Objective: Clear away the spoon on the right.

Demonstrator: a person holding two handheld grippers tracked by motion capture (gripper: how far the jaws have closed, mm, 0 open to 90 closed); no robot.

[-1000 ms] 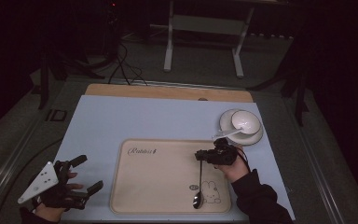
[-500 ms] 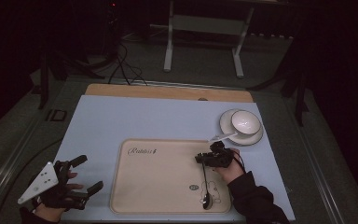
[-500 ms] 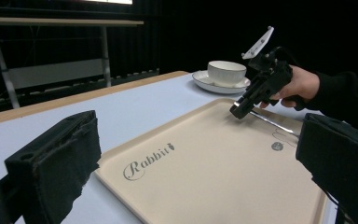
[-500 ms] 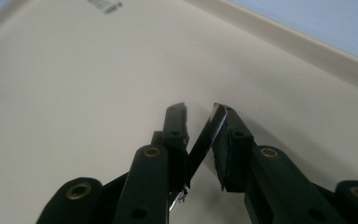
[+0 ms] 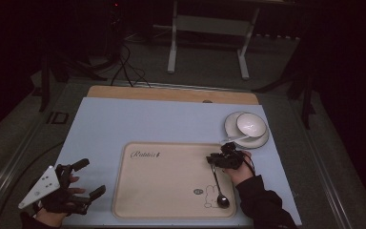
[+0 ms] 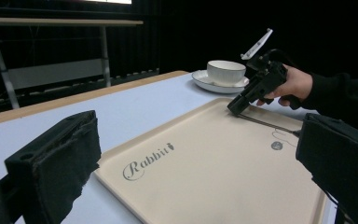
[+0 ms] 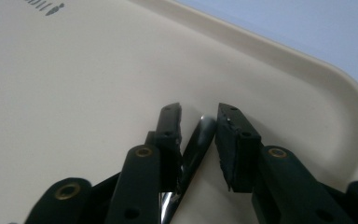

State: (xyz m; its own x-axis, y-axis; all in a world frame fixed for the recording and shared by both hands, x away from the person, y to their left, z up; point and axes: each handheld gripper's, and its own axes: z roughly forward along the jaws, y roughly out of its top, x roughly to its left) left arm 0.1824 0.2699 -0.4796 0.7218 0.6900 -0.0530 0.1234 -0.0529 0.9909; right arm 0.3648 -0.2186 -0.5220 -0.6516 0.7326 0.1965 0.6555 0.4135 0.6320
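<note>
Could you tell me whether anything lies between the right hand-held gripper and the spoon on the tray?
Nothing visible does: the right hand-held gripper already straddles the spoon handle on the tray, its jaws having just been opening.

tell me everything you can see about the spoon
The spoon is shiny metal, with a slim straight handle and a small oval bowl. It lies flat on the beige tray, near the tray's right edge, its bowl beside the little rabbit print and toward the person. The handle tip sits between the jaws of the right gripper, whose jaws have just been opening; in the right gripper view there are gaps on both sides of the handle, so the pads are not pressing it.
</note>
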